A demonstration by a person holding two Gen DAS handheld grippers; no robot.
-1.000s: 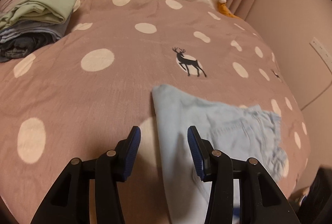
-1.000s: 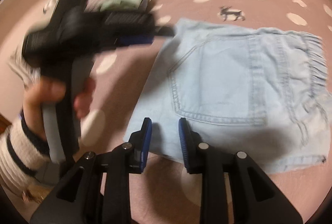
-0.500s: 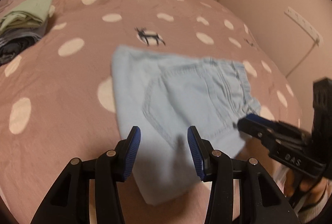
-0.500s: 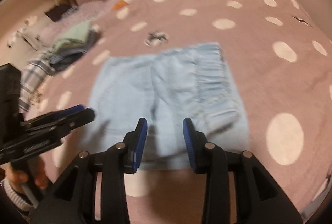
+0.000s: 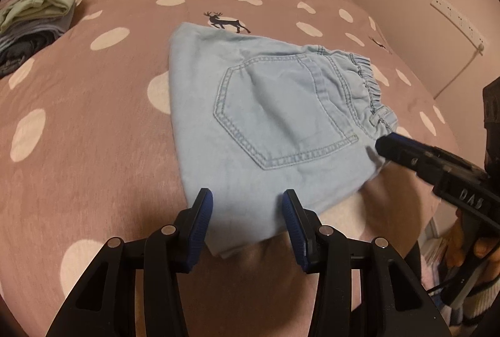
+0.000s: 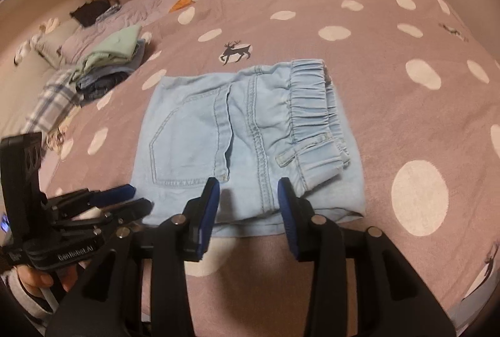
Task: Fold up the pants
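Pants (image 6: 250,134) lie folded on our dotted bed (image 5: 93,106). Left gripper (image 5: 247,212) jaws parted, empty; right gripper (image 6: 248,199) jaws opening, empty. Only the left view shows the wall socket (image 5: 457,20).

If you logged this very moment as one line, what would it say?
stage: folded light-blue denim pants flat on dotted duvet | left claw: open, empty | right claw: opening, empty, over pants' near edge
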